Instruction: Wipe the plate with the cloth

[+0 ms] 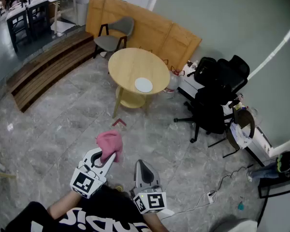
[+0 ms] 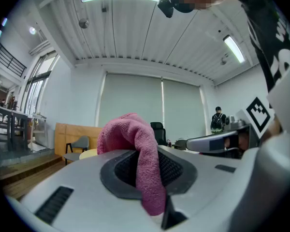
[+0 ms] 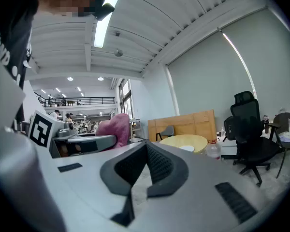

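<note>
One table (image 1: 128, 64): round, light wood, upper centre of the head view, well apart from you. Walk up and face it square before you reach.
Office chair (image 1: 217, 95): black, right of the table and apart from it. Come in from the near side so you don't clip it.
Left gripper (image 1: 106, 154): lower centre-left of the head view. Its jaws pinch the cloth, pads pressed on a fold.
Right gripper (image 1: 144, 166): lower centre, just beside the left one. Jaws together, nothing between them.
Cloth (image 1: 109, 142): pink and bunched. A lump stands out past the jaw tips, and in the left gripper view a tail hangs down through the pads.
Plate (image 1: 143, 85): white, small, flat on the table near its near-right edge. Can't make out anything on it.
Step in hand: you're carrying the cloth toward the plate. Wiping not started, task barely begun.
Grip: keep the left pinch firm. The hold is on a fold only, so a slack squeeze could drop the cloth on the way.
Contact: come down so the bunched lump meets the plate, not the jaw tips.
Stroke: light pressure, sweep across the whole face and rim.
Risk: the plate looks light and sits near the table edge, so it'll probably slide. Spread the right jaws and steady its rim before you rub.
</note>
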